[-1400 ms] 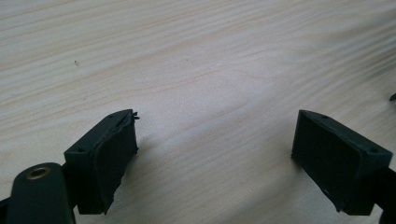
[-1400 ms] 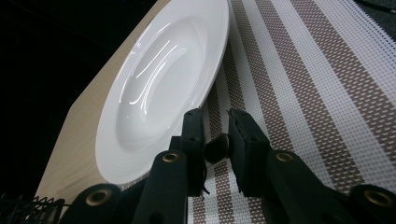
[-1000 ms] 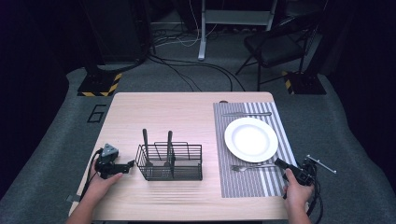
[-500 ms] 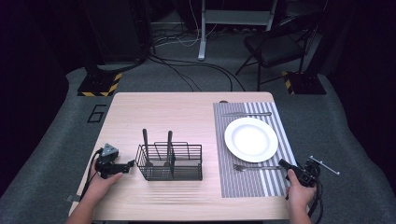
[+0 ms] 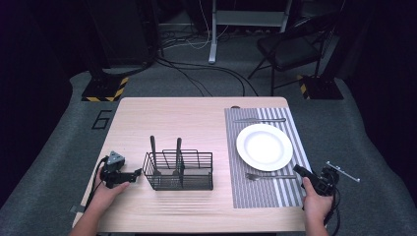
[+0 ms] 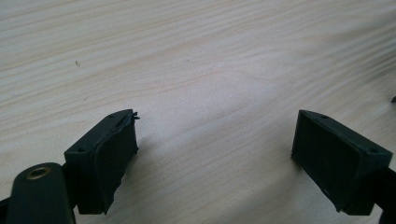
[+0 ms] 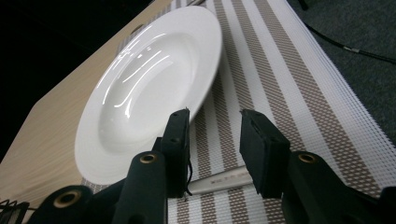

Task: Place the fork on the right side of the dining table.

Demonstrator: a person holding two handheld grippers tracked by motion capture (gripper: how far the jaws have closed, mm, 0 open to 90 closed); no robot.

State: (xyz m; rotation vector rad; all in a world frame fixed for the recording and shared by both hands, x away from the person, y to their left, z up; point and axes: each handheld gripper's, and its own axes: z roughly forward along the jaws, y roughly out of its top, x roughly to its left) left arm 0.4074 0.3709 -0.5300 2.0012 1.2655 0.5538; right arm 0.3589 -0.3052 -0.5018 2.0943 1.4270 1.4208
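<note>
A silver fork lies across the striped placemat just in front of a white plate. My right gripper sits at the mat's right edge, by the fork's handle end. In the right gripper view its jaws stand apart over the fork's handle, with the plate beyond and nothing between them. My left gripper rests on the table just left of a black wire basket. Its jaws are wide open over bare wood.
Two dark utensil handles stand upright in the basket. A knife lies along the placemat's far edge. Beyond the table are a folding chair, floor cables and a yellow-black striped base.
My right gripper has drawn slightly right, away from the fork's handle end. The left gripper and the fork have stayed put.
</note>
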